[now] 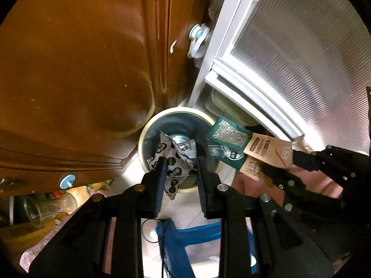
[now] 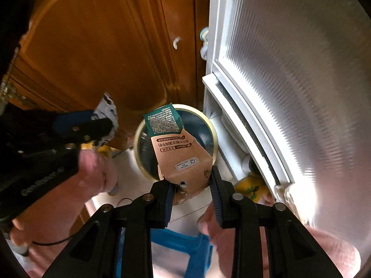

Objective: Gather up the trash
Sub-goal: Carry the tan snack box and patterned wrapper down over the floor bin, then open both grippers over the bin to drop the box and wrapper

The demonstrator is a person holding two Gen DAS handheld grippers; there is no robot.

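Now, left claw [image 1: 179, 165]: points down, squeezing the spotted wrapper [image 1: 172, 159] over the bin [image 1: 148, 127].
Right claw [image 2: 191, 184]: points down too, pinching the milk carton [image 2: 179, 148]; bin just ahead.

Both wrist views look steeply down, close above shared bin [image 1: 178, 125], floor.

Wrapper [image 1: 172, 162], carton [image 2: 178, 153] over bin [image 1: 148, 129]; carton right.
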